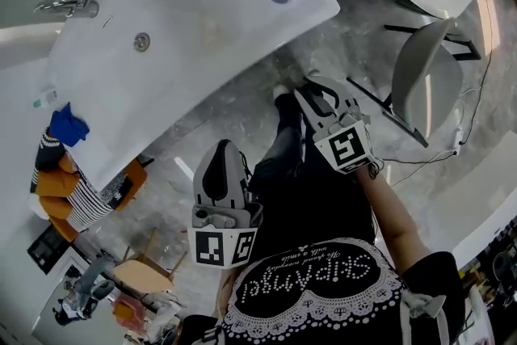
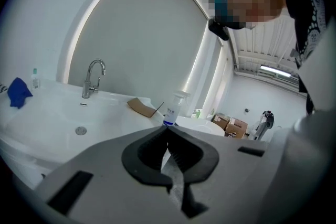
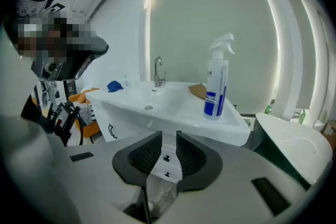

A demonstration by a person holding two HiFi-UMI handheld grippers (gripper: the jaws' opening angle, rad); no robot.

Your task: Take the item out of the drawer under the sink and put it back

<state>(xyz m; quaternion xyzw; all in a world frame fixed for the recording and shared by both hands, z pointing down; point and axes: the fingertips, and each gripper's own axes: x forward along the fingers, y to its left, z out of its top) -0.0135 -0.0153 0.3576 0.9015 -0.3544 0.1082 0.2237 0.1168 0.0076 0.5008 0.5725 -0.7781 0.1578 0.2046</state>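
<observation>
The white sink cabinet (image 1: 202, 20) stands ahead of me, with a chrome tap (image 1: 69, 6) and a drain (image 1: 142, 42). Its drawer fronts (image 3: 167, 161) with small dark handles are closed and show through the gap of my right gripper (image 3: 169, 136). That gripper's jaws stand apart with nothing between them, and it points at the cabinet's front from some way off. In the head view my right gripper (image 1: 311, 89) is lower right of the basin. My left gripper (image 2: 166, 128) is shut and empty, held back near my body (image 1: 220, 148). No item from the drawer is in sight.
On the counter stand a spray bottle (image 3: 217, 78), a piece of cardboard (image 2: 143, 107) and a blue cloth (image 1: 69, 127). An orange seat with clothes (image 1: 77, 190) is left of the cabinet. A white tub (image 3: 294, 141) and a white chair (image 1: 424, 77) are on the right.
</observation>
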